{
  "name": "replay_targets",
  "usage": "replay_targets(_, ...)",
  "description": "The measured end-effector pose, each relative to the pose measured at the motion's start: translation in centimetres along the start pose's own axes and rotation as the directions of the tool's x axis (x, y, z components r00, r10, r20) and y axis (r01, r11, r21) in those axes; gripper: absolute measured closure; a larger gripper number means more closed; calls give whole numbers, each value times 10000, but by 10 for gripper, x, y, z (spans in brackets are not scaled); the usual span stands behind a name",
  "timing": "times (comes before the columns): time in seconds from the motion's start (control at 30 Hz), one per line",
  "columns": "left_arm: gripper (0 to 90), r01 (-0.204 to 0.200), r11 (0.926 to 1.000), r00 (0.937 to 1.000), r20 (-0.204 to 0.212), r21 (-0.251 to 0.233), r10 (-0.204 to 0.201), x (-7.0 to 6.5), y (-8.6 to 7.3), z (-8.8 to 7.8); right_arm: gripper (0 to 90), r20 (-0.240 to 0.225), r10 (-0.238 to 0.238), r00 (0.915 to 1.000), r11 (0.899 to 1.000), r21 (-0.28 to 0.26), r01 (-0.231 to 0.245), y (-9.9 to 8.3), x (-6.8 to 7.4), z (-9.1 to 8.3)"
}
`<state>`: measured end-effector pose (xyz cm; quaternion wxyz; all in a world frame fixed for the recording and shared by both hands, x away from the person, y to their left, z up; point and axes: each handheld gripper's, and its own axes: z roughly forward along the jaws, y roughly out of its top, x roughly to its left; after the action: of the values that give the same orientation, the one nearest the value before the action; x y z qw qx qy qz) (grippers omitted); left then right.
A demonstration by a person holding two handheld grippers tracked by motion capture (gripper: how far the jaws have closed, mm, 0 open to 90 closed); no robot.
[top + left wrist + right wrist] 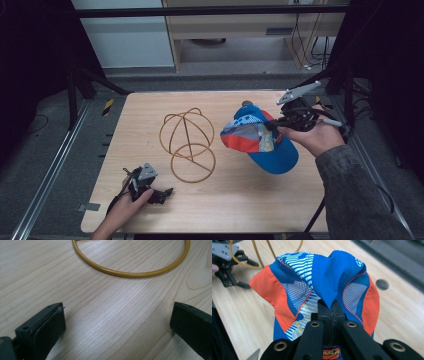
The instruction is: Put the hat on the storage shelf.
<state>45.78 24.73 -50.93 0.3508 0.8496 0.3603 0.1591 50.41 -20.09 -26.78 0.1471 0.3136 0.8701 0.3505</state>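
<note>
The blue cap (260, 140) was gripped by the right tongs (274, 125) above the counter (240, 200); the left tongs (162, 192) were held open near the wire stand (187, 145).

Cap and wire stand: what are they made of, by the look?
Blue, orange and white cap: soft woven fabric with mesh panels, matte; it folds and puckers where the right tongs pinch it. Yellow-gold dome-shaped stand: thin rod, probably coated or painted metal; its base ring looks smooth and glossy in the left gripper view.
</note>
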Motion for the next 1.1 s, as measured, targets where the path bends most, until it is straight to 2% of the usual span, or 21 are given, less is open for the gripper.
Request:
replay_targets(0.03,0,1,10000,10000,1,1,-1,0,0,0,899,0,0,10000,10000,0,0,0,0,0)
replay_targets(0.13,0,1,10000,10000,-1,2,-1,0,0,0,899,171,-118,9998,9990,-432,125,13,2,-13)
replay_targets(0.2,0,-1,10000,10000,-1,4,1,0,0,0,899,187,-158,9997,9988,-469,166,15,3,-15)
replay_targets(0.53,0,-20,10000,10000,16,25,20,0,0,0,900,542,-681,9962,9917,-1059,735,56,11,-40)
replay_targets(0.8,0,-31,10000,10000,26,23,31,0,0,0,900,504,-918,9945,9820,-1611,988,75,23,-38)
replay_targets(0.93,0,-37,10000,10000,31,24,37,0,0,0,900,296,-989,9947,9744,-1999,1029,86,32,-29)
replay_targets(1.1,0,-49,10000,10000,13,22,49,0,0,0,899,168,-1300,9914,9650,-2275,1304,106,45,-15)
